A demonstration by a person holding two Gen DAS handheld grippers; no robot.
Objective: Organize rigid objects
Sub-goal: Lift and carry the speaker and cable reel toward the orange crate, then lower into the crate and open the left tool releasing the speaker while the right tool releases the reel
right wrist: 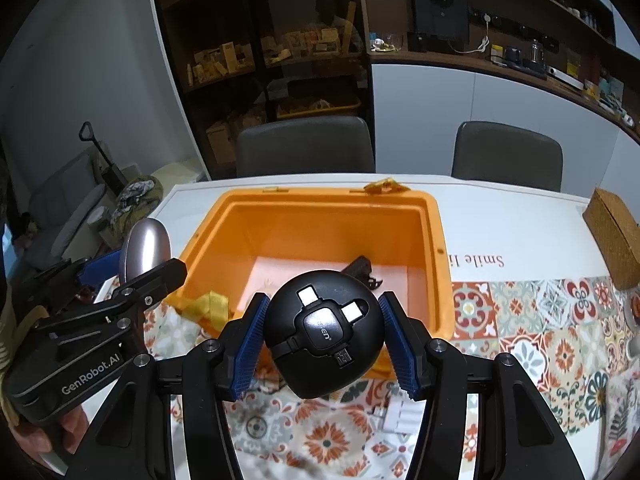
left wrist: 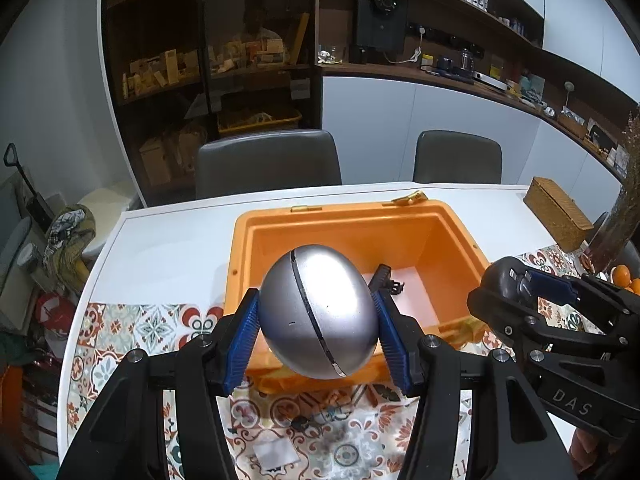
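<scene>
The left hand-held gripper grips a silver egg-shaped case above the near rim of the open orange bin on the desk. The right hand-held gripper clamps a black round adapter, both apparently poised for dropping inside.

chairs: two, grey | wicker box: table edge; contents unclear

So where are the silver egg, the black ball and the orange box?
silver egg (left wrist: pixel 318 312): left wrist view, middle of its shell.
black ball (right wrist: pixel 325 334): right wrist view, its front face.
orange box (right wrist: pixel 438 276): right wrist view, right wall.
</scene>
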